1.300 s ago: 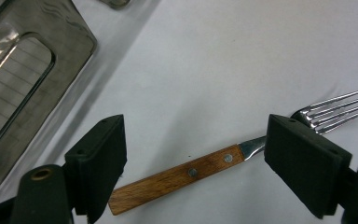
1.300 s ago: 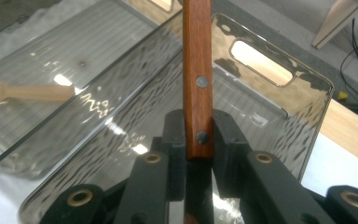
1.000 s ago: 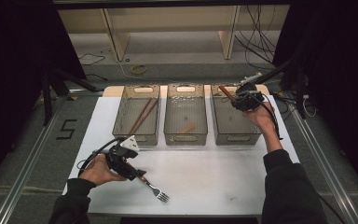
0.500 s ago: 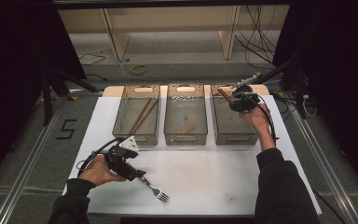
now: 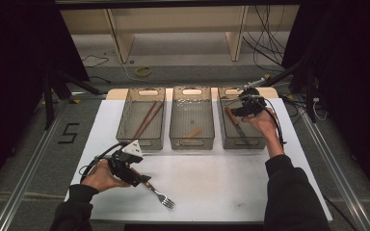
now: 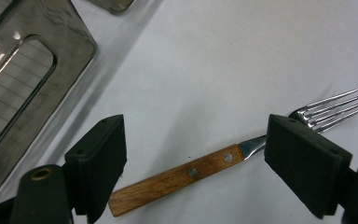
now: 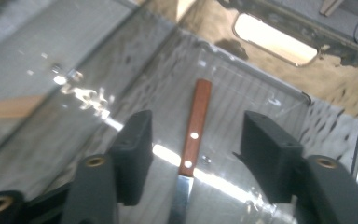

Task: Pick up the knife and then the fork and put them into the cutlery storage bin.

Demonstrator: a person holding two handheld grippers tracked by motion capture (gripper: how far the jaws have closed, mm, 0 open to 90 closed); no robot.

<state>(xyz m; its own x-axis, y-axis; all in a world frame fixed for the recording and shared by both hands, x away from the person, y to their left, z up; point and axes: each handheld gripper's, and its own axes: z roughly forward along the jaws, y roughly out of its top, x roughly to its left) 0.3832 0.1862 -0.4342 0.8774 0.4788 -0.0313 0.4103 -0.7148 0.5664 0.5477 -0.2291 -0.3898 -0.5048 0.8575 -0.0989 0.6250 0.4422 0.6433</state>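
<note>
A fork (image 5: pixel 160 195) with a wooden handle lies on the white table top (image 5: pixel 221 183) near the front left. My left gripper (image 5: pixel 138 179) hovers at its handle end. In the left gripper view the fork (image 6: pixel 205 168) lies flat between the open jaws of the left gripper (image 6: pixel 196 135), touching neither pad. My right gripper (image 5: pixel 236 110) hangs over the right bin (image 5: pixel 243 143). There a wooden-handled knife (image 5: pixel 232 120) lies on the bin floor. The right gripper view shows the knife (image 7: pixel 196 116) between the open jaws of the right gripper (image 7: pixel 193 129), not held.
Three clear grey bins stand in a row at the back of the table. The left bin (image 5: pixel 125 126) holds chopsticks (image 5: pixel 147 118). A small wooden piece (image 5: pixel 193 132) lies in the middle bin (image 5: pixel 191 143). Cables trail from both grippers.
The right hand has shifted slightly left over the right bin, and the knife now lies on the bin floor. The left gripper and fork have not moved.
</note>
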